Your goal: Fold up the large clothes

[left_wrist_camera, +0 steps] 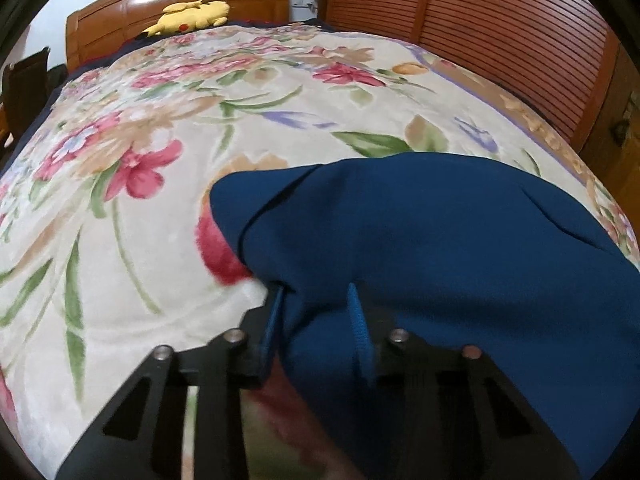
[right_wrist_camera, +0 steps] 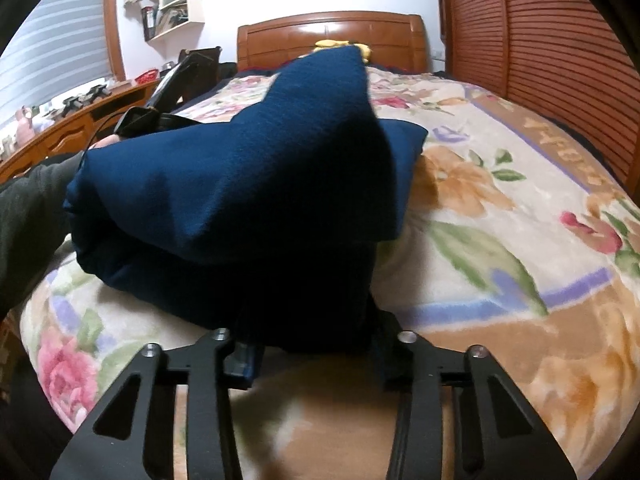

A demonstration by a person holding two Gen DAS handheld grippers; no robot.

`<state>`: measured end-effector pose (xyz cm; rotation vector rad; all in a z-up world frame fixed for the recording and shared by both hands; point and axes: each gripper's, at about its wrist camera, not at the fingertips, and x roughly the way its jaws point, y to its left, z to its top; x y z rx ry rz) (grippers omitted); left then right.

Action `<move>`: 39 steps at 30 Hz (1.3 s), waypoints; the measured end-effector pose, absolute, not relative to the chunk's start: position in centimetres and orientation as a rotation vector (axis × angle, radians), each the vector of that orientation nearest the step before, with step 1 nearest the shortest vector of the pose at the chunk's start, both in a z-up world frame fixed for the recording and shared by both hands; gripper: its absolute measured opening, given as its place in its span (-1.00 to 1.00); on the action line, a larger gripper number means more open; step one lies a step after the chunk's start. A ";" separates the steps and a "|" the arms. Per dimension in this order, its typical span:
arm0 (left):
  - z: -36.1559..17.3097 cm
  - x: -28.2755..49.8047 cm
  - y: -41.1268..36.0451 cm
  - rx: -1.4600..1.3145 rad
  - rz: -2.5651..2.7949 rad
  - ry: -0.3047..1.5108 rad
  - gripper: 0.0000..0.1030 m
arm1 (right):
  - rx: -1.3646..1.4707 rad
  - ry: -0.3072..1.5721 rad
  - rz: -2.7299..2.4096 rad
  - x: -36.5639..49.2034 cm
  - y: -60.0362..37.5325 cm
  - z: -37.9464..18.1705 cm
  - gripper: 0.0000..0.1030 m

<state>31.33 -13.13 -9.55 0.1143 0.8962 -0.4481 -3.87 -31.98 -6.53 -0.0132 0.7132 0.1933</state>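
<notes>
A dark blue garment [left_wrist_camera: 420, 232] lies partly folded on the floral blanket [left_wrist_camera: 140, 240] of a bed. My left gripper [left_wrist_camera: 316, 300] has the garment's near edge between its blue-padded fingers [left_wrist_camera: 358, 320], shut on the cloth. In the right wrist view the garment [right_wrist_camera: 260, 176] is lifted into a peak over the bed. My right gripper [right_wrist_camera: 312, 344] holds a fold of it; the cloth hides its fingertips. The other hand-held gripper [right_wrist_camera: 160, 108] and a dark-sleeved arm [right_wrist_camera: 28, 216] show at the left, behind the garment.
A wooden headboard [left_wrist_camera: 180, 12] with a yellow plush toy [left_wrist_camera: 192, 16] stands at the far end. A slatted wooden wardrobe [left_wrist_camera: 500, 32] lines the right side. In the right wrist view a wooden desk [right_wrist_camera: 68, 124] with small items stands at the left.
</notes>
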 end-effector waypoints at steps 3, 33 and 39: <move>-9.1 30.8 -13.8 0.167 -0.432 0.872 -0.96 | 0.027 0.696 0.219 -4.1 -32.1 -6.1 -0.68; 5.2 23.2 -31.3 0.219 -0.454 0.545 -0.99 | -0.032 0.448 0.028 -6.8 -47.5 4.6 -0.87; 8.4 22.9 -41.1 0.201 -0.543 0.479 -0.99 | -0.094 0.459 -0.099 -8.3 -54.6 6.2 -0.87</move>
